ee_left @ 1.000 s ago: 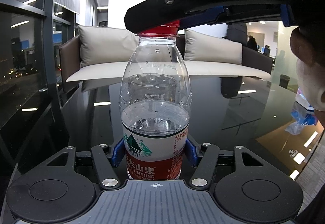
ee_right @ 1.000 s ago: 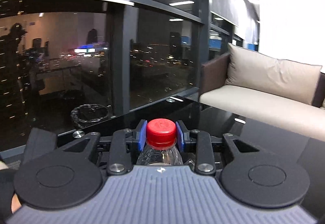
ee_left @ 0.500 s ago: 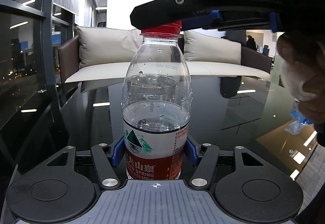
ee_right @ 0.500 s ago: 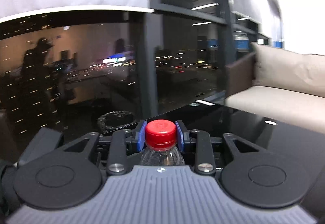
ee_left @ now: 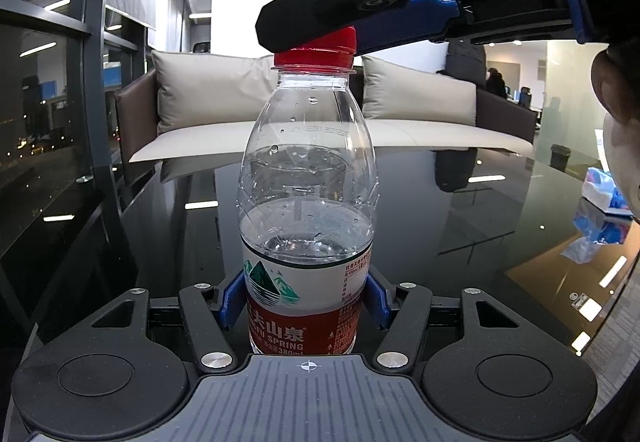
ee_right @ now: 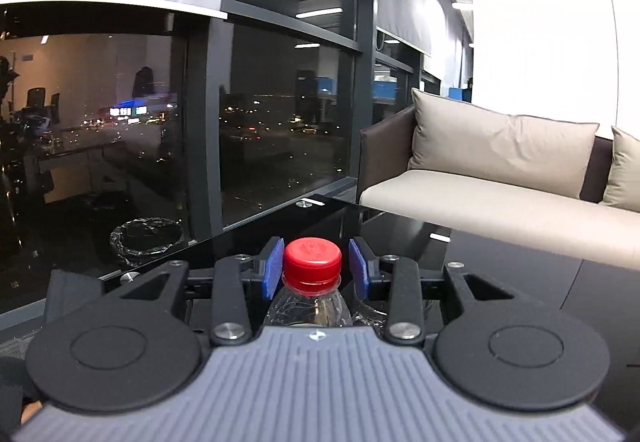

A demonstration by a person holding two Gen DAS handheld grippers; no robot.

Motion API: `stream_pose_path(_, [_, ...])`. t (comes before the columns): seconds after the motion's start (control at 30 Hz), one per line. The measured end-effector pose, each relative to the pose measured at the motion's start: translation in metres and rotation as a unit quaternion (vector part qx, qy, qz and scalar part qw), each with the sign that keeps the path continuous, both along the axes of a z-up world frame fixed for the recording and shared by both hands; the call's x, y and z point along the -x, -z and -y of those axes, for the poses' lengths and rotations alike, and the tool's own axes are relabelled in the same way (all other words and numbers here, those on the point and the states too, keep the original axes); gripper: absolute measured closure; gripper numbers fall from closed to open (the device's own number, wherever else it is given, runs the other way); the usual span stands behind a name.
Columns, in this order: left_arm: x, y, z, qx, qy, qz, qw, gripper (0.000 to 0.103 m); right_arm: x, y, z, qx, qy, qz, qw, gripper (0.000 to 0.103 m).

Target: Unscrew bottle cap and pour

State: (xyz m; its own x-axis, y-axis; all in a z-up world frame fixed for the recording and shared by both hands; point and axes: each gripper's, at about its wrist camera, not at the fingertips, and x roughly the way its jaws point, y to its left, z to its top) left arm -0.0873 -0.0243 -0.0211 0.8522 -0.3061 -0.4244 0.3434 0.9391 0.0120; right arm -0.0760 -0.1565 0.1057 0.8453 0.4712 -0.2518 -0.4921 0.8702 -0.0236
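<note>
A clear water bottle (ee_left: 306,201), about half full, with a white and red label, stands upright on the black glass table (ee_left: 460,209). My left gripper (ee_left: 304,298) is shut on its labelled lower body, a blue pad on each side. The red cap (ee_right: 313,262) sits on the neck. My right gripper (ee_right: 314,266) straddles the cap from the side. Its jaws are opening, and a narrow gap shows between each blue pad (ee_right: 272,268) and the cap. In the left wrist view its black finger (ee_left: 312,13) crosses just above the cap (ee_left: 316,49).
A beige sofa with cushions (ee_left: 208,97) stands beyond the table's far edge. Dark windows run along the left. A blue and white packet (ee_left: 604,213) lies at the table's right. A person's hand (ee_left: 616,89) holds the right gripper. Something clear (ee_right: 370,306) shows behind the bottle.
The right gripper's pads, pressed on the cap before, have parted from it. That gripper has swung so its view faces more toward the sofa. The left gripper and bottle have stayed still.
</note>
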Motion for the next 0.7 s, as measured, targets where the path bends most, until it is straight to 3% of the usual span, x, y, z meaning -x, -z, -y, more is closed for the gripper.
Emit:
stream_pose_path(0.07, [0.000,0.000,0.000,0.000,0.002,0.000,1.0000,0.048,0.000,0.001,-0.001,-0.004,0.001,-0.001,1.000,0.070])
stream_pose_path(0.47, [0.002,0.002,-0.006,-0.002,0.001,0.001,1.0000,0.047,-0.005,0.004,-0.004,0.014,-0.018,0.006,1.000,0.072])
stream_pose_path(0.7, [0.003,0.003,-0.007,0.001,0.004,0.001,1.0000,0.047,-0.013,0.005,0.010,0.004,-0.060,0.002,0.998,0.072])
